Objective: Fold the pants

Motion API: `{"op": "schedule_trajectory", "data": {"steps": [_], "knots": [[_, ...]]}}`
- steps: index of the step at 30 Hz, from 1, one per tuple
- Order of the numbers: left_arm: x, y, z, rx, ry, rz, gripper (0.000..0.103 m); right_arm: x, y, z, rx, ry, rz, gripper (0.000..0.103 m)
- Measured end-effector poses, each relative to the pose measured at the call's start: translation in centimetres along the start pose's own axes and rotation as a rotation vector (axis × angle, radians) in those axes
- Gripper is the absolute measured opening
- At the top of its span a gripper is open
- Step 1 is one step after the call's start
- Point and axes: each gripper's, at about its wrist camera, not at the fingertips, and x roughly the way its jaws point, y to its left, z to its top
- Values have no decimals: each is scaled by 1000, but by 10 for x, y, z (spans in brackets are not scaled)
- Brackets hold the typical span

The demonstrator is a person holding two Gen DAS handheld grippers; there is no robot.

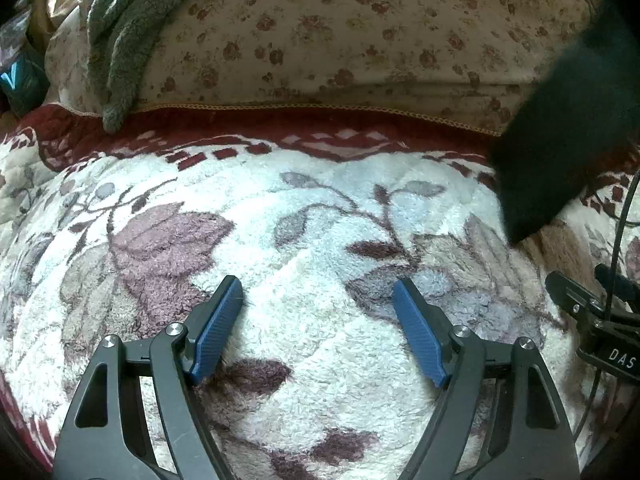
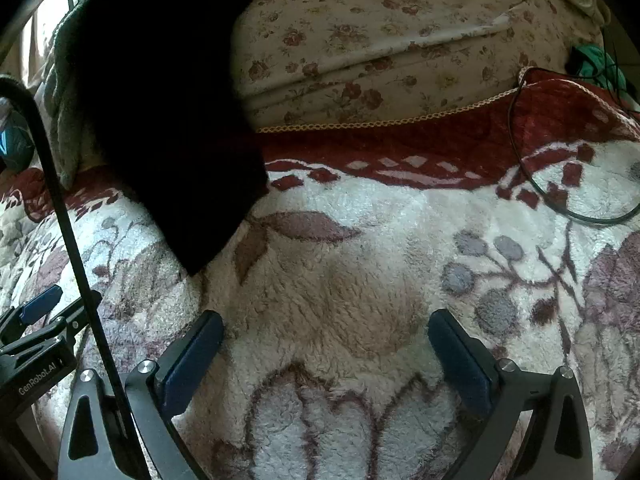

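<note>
The black pants (image 2: 168, 112) hang down into view from above, blurred; their lower tip reaches the fleece blanket (image 2: 340, 280). In the left wrist view the pants (image 1: 560, 128) show at the far right. My left gripper (image 1: 318, 292) is open and empty, just above the flowered blanket (image 1: 280, 240), left of the pants. My right gripper (image 2: 326, 324) is open and empty, low over the blanket, right of the pants' tip. What holds the pants up is out of view. Each gripper shows at the edge of the other's view.
A flowered quilt (image 1: 360, 32) is piled behind the blanket's red border (image 1: 280, 128). A grey-green towel (image 1: 124, 28) lies on it at the left. A thin black cable (image 2: 532, 184) loops on the blanket at the right. Another cable (image 2: 76, 248) hangs at the left.
</note>
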Motion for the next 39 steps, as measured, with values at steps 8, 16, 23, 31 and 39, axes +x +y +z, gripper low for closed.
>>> {"op": "schedule_trajectory", "data": {"steps": [8, 16, 23, 31, 39], "knots": [[0, 0, 0, 0, 0, 0, 79, -1, 1, -1, 0, 0, 0, 102], [-2, 1, 0, -1, 0, -1, 79, 2, -1, 2, -1, 0, -1, 102], [-3, 0, 0, 0, -1, 0, 79, 2, 0, 1, -2, 1, -3, 102], [-3, 1, -1, -1, -1, -1, 79, 1, 0, 1, -2, 0, -2, 102], [-3, 0, 0, -1, -1, 0, 79, 1, 0, 1, -2, 0, -2, 102]]}}
